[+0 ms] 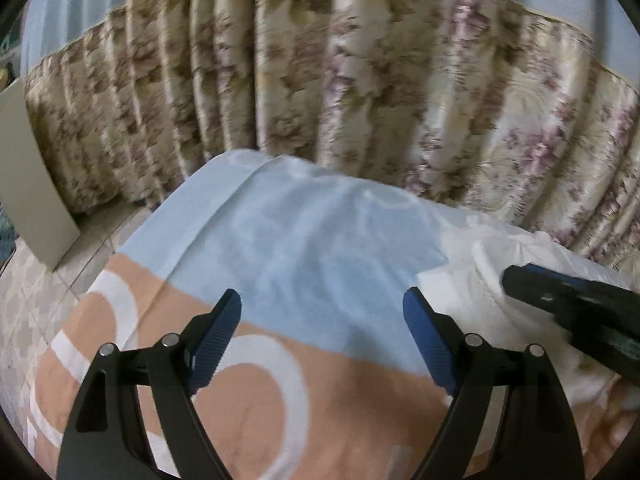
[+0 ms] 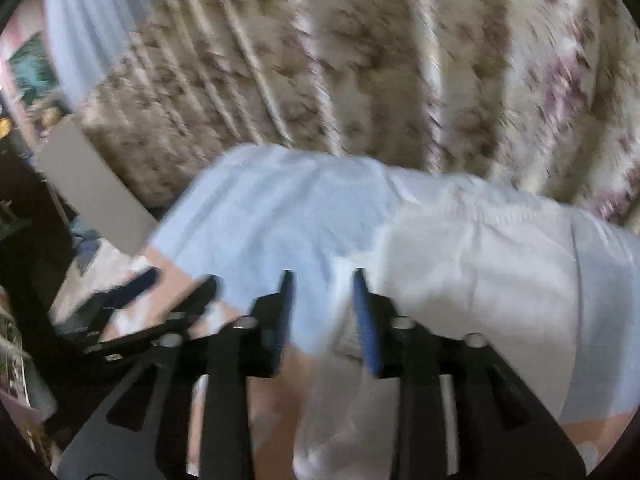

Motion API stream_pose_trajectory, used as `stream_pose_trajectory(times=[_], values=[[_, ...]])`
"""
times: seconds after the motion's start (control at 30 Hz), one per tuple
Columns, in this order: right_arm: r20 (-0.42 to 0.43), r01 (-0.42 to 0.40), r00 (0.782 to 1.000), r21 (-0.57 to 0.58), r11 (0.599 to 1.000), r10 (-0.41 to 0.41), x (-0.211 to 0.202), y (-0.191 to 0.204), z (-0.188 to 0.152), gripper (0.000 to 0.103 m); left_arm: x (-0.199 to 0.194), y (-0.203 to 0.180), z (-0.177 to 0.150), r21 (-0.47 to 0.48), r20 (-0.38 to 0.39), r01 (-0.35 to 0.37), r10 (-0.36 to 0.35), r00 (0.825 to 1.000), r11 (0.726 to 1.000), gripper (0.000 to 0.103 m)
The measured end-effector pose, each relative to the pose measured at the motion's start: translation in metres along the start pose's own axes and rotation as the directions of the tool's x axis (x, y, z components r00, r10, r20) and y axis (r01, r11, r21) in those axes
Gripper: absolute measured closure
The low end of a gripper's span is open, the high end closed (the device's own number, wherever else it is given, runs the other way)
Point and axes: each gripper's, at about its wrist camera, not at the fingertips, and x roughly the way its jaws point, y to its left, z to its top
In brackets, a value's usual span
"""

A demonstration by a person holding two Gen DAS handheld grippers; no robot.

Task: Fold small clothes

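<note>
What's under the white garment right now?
The white garment lies on the blue-and-peach sheet, beside the right gripper. Anything beneath the garment's middle is covered.

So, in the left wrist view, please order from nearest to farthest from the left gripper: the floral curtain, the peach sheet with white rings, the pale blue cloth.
From the left gripper:
1. Peach sheet with white rings, under the fingers.
2. Pale blue cloth, just ahead.
3. Floral curtain, hanging behind.
</note>
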Motion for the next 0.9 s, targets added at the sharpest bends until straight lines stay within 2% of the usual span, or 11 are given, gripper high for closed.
stream_pose_trajectory(times=[0.1,0.2,0.3,0.5,0.57,0.67,0.73,0.8,0.9], values=[[0.076,-0.013,0.997,0.02,1.0,0.011,-0.029,-0.004,0.005,0.056,0.001,0.009,-0.006,-0.01,-0.008,0.0,0.0,1.0,1.0,0.019],[0.119,0.05,0.991,0.04,0.998,-0.055,-0.05,-0.022,0.007,0.056,0.001,0.008,-0.009,-0.016,-0.011,0.011,-0.011,1.0,1.0,0.019],[0.106,0.102,0.988,0.087,0.991,-0.111,-0.055,-0.048,0.001,0.056,-0.002,-0.005,-0.01,0.0,-0.011,0.04,-0.04,0.999,0.999,0.019],[0.028,0.153,0.987,0.152,0.976,-0.159,-0.049,-0.083,-0.046,0.056,-0.011,-0.035,-0.009,0.047,-0.004,0.093,-0.093,0.996,0.995,0.019],[0.004,0.133,0.991,0.16,0.978,-0.135,-0.041,-0.08,-0.065,0.055,-0.015,-0.045,-0.007,0.07,0.0,0.097,-0.097,0.995,0.993,0.019],[-0.035,0.039,0.999,0.109,0.993,-0.035,-0.021,-0.056,-0.096,0.054,-0.02,-0.049,-0.002,0.069,0.008,0.09,-0.091,0.996,0.994,0.019],[-0.035,0.043,0.999,0.075,0.996,-0.04,-0.012,-0.044,-0.115,0.054,-0.018,-0.049,0.002,0.072,0.002,0.081,-0.081,0.997,0.994,0.019],[-0.02,0.053,0.998,0.053,0.997,-0.052,-0.015,-0.04,-0.118,0.054,-0.013,-0.05,0.002,0.087,-0.013,0.071,-0.07,0.997,0.994,0.019],[-0.004,0.018,1.0,0.105,0.994,-0.017,-0.032,-0.051,-0.111,0.055,-0.003,-0.051,-0.003,0.096,-0.045,0.076,-0.072,0.996,0.992,0.019]])
